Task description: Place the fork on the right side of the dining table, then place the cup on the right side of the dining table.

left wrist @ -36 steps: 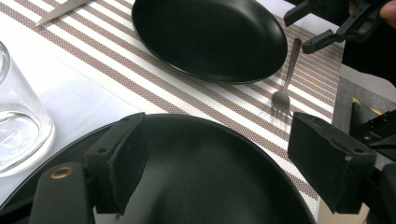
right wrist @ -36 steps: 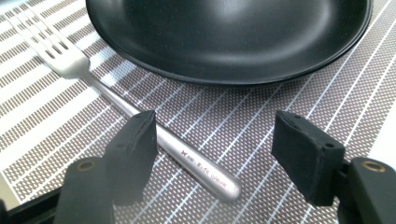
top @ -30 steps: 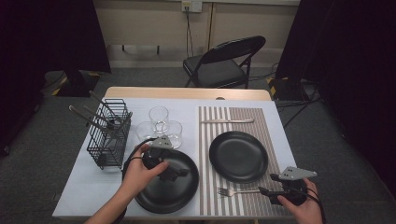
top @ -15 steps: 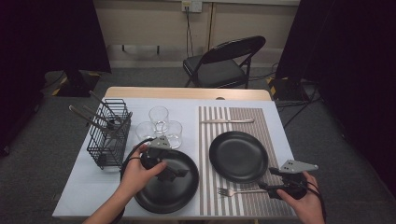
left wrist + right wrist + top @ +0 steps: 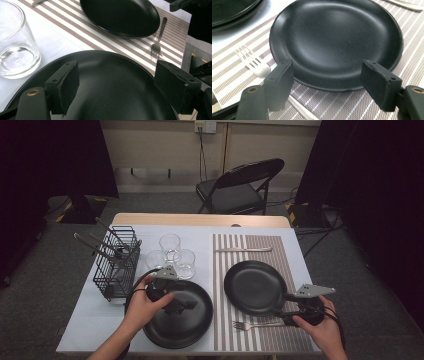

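Dim room, evenly lit table, sharp pictures, mild glare.

Black plates [image 5: 255, 287] [image 5: 177, 312]; brown-white striped placemat [image 5: 280, 251]; silver fork [image 5: 252, 324]; black wire rack [image 5: 117, 265]; clear glasses [image 5: 170, 244].

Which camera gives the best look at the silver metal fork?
The left gripper view: the whole silver metal fork lies on the striped mat. The right gripper view shows its tines; the high view shows it small.
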`<state>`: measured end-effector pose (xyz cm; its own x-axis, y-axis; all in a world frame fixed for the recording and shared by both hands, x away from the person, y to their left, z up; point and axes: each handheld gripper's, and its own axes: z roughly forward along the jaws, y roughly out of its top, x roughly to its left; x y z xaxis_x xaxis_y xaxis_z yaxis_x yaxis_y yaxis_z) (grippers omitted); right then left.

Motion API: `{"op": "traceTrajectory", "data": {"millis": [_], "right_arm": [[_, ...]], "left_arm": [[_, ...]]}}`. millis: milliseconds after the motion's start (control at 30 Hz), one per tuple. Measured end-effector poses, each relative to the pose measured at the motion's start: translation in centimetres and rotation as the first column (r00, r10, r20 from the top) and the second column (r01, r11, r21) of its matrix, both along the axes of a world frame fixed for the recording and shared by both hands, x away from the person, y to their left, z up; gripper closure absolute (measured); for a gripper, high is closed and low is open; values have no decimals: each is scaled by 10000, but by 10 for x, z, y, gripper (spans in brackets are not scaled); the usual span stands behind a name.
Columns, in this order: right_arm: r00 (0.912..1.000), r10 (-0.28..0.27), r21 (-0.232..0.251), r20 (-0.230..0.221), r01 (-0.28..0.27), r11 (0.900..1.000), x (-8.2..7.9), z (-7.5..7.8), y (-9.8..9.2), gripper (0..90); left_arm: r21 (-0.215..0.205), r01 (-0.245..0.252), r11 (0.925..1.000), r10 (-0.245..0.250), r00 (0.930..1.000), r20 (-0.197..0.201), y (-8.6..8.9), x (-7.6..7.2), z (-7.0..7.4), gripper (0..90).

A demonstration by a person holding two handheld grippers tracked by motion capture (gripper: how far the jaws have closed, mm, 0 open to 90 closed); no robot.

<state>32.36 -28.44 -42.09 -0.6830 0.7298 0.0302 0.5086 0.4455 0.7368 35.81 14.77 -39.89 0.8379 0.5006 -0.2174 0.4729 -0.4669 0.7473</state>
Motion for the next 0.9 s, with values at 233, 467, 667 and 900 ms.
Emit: {"op": "traceTrajectory", "data": {"millis": [233,467,667,900], "right_arm": [[9996,272,-65,84,-272,9996,9,6,12,263],[9986,513,7,108,-514,9987,19,14,23,262],[9975,695,-140,114,-693,9975,26,21,33,262],[9961,875,-223,106,-873,9959,32,24,45,262]], "left_arm": [[71,-162,9998,162,9999,26,7,-4,-1,201],[172,-256,9995,257,9997,-56,12,-7,-4,201],[124,-280,9995,281,9996,-60,15,-9,-4,200],[264,-170,9995,172,9998,-64,18,-10,-6,200]]}}
